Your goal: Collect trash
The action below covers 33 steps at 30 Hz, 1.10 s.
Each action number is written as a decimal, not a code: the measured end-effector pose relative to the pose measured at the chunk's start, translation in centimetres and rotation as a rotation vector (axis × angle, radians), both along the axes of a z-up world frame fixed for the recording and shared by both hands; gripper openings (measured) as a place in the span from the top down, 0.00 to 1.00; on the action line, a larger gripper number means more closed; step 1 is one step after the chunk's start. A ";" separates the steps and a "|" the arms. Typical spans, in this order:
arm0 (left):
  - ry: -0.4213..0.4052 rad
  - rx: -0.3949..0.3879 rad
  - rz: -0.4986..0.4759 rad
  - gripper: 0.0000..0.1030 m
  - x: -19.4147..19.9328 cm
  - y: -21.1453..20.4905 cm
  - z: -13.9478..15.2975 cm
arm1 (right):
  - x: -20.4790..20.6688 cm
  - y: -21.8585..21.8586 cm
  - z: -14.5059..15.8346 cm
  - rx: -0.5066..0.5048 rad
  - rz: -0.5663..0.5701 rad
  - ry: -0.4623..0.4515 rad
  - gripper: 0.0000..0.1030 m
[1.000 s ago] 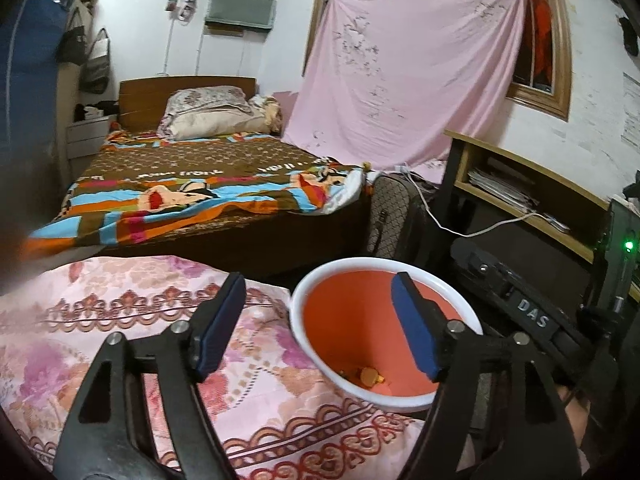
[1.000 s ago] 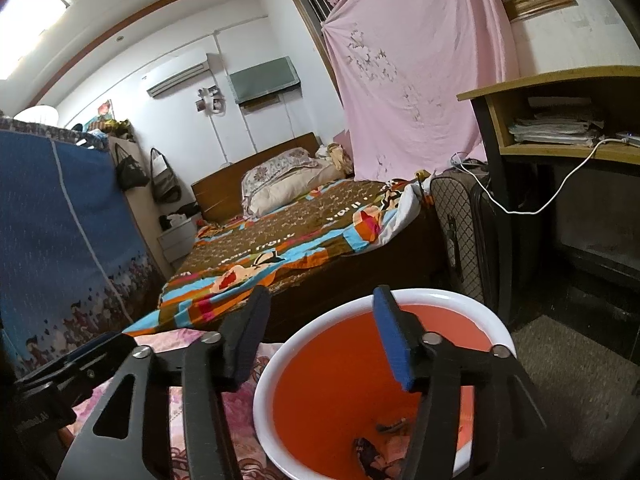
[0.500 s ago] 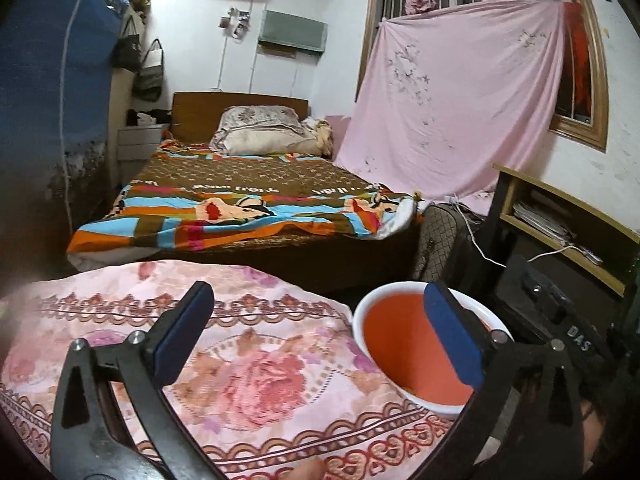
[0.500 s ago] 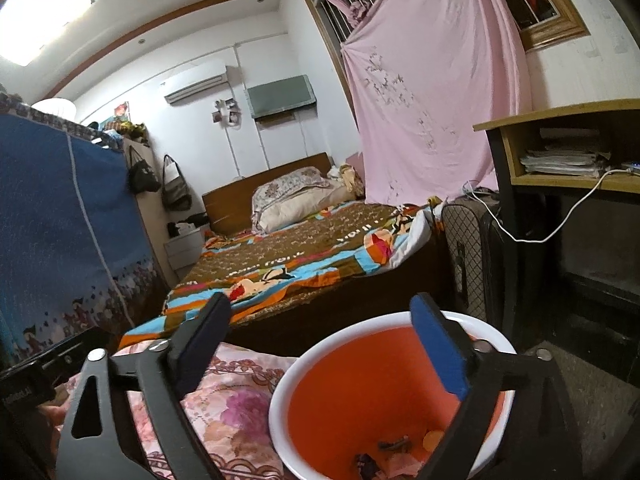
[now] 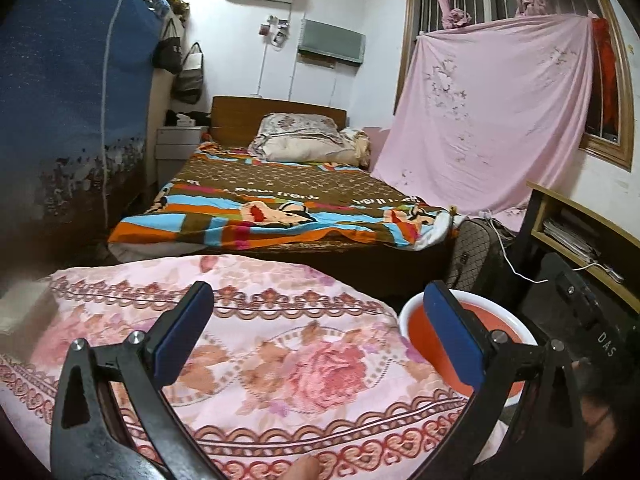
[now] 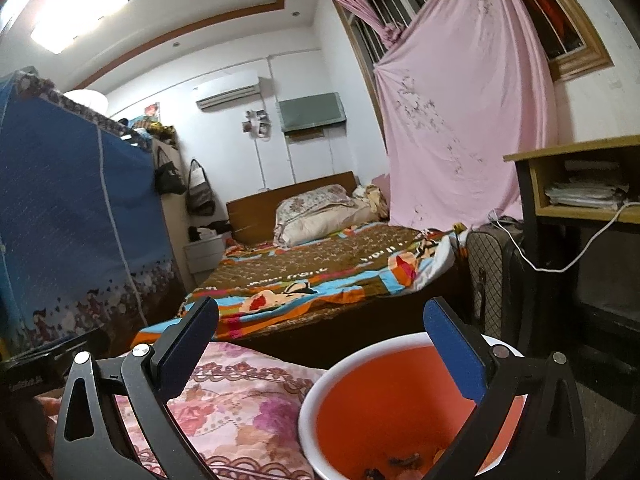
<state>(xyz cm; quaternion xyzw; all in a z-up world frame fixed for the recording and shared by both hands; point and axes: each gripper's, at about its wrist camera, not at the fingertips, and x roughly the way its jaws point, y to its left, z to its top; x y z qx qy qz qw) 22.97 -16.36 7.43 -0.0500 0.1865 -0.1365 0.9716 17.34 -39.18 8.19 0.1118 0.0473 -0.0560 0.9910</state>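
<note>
An orange bin point(image 6: 384, 408) with a white rim is seen directly below and just ahead of the right tongs point(image 6: 320, 336), whose blue-padded jaws are spread wide with nothing held. A few small dark and orange scraps point(image 6: 400, 462) lie at its bottom. From the left tongs point(image 5: 318, 326) (also spread wide and empty), the same bin point(image 5: 500, 328) is found to the right, just beyond the right jaw. The right hand is judged nearer. A pink floral cloth point(image 5: 280, 360) is spread beneath the left tongs; no loose trash is made out there.

Black claws point(image 5: 316, 332), blue pads point(image 6: 452, 354)
</note>
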 end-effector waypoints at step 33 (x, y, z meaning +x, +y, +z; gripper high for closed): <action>-0.059 0.032 0.167 0.11 -9.9 9.1 -1.6 | -6.5 9.2 0.5 -0.180 0.137 -0.049 0.00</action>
